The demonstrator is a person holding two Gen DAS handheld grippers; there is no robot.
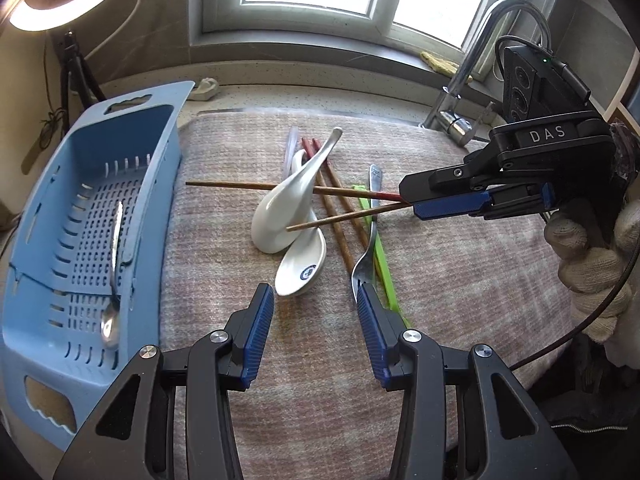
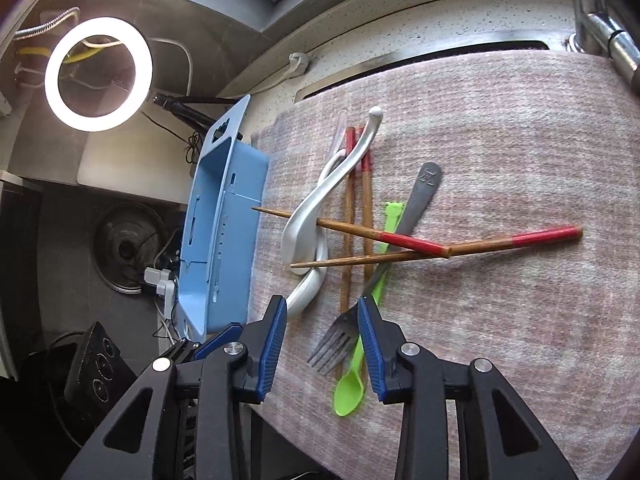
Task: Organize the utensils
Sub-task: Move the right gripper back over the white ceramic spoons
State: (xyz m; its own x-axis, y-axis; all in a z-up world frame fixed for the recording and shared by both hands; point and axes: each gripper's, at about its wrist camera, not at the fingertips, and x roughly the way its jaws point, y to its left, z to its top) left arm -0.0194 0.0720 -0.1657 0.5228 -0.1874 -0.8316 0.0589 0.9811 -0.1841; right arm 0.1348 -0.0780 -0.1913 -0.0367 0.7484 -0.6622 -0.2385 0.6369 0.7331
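A heap of utensils lies mid-mat: two white ceramic spoons [image 1: 286,204] [image 2: 310,216], several red-ended wooden chopsticks [image 1: 340,216] [image 2: 400,240], a metal fork [image 1: 370,240] [image 2: 384,276] and a green plastic spoon [image 1: 384,272] [image 2: 356,376]. A blue slotted basket [image 1: 48,248] [image 2: 220,240] at the left holds a metal spoon [image 1: 114,280]. My left gripper [image 1: 316,296] is open, just short of the lower white spoon. My right gripper [image 2: 323,308] is open above the fork's tines; in the left wrist view [image 1: 416,204] it hovers by the chopsticks' red ends.
A pinkish woven mat [image 1: 460,280] [image 2: 520,300] covers the counter. A chrome tap [image 1: 472,72] [image 2: 600,24] stands at the back right under the window. A lit ring light [image 1: 52,4] [image 2: 98,74] on a tripod stands left of the basket.
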